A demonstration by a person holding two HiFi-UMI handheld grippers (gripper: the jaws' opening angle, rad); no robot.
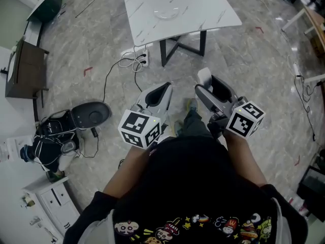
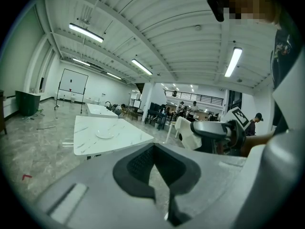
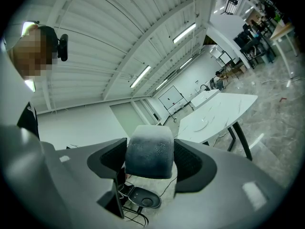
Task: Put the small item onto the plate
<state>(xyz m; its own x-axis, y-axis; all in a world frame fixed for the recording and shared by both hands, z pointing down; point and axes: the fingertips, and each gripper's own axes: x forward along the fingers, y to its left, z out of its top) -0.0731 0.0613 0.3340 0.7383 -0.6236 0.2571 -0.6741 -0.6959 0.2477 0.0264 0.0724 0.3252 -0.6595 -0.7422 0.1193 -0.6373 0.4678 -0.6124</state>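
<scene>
A white marble table (image 1: 147,27) stands ahead of me across the floor. A shallow clear plate (image 1: 167,13) lies on it near the middle; it also shows in the left gripper view (image 2: 105,134) and the right gripper view (image 3: 206,123). The small item is a pale foam block (image 3: 148,151), standing up between the jaws of my right gripper (image 3: 148,160), which is shut on it. In the head view the block (image 1: 204,77) is held waist-high, well short of the table. My left gripper (image 1: 163,90) is beside it, shut and holding nothing (image 2: 161,175).
A power strip (image 1: 142,59) and white cables (image 1: 124,65) lie on the floor by the table's black legs (image 1: 180,46). A black round device (image 1: 91,115) and bags sit at left. A brown cabinet (image 1: 25,67) and white drawers (image 1: 51,200) line the left wall.
</scene>
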